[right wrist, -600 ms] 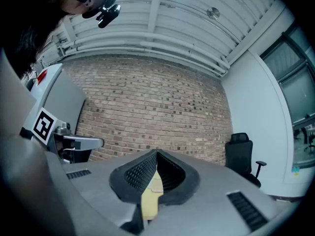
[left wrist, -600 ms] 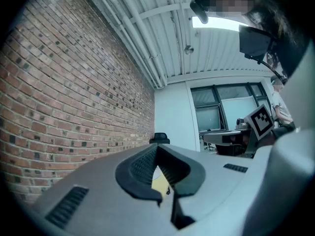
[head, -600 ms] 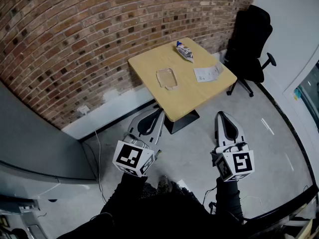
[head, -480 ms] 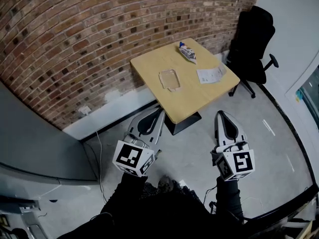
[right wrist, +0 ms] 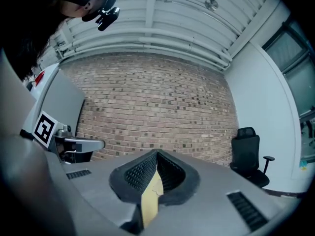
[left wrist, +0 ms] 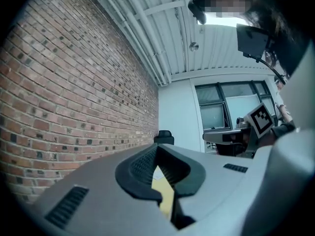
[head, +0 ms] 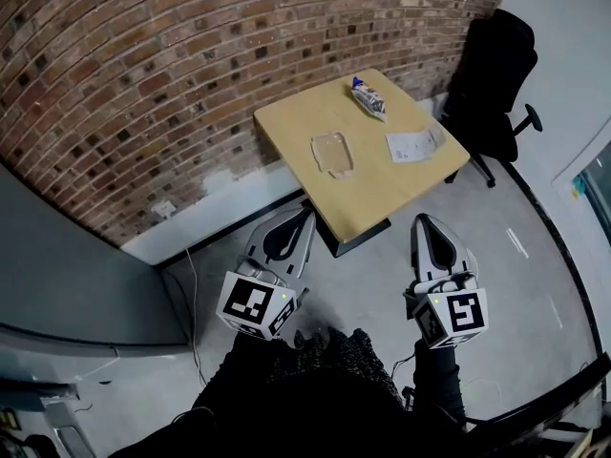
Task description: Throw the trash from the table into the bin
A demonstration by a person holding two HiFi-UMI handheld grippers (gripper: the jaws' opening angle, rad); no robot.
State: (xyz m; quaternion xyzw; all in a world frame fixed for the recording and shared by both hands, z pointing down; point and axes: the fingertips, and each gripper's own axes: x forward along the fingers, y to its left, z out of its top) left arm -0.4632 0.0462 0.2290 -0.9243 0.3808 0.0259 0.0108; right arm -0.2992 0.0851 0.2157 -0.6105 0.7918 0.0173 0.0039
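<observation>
The left gripper and right gripper hung short of the table, jaws pressed together on nothing, while wrapper, tray and paper lay on it, probably light, flimsy stuff best pinched at an edge.

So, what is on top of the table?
The table bears three things: a clear tray near the middle, a wrapper at the far edge, a paper at the right. Nothing covers them; what lies under the paper cannot be seen.
</observation>
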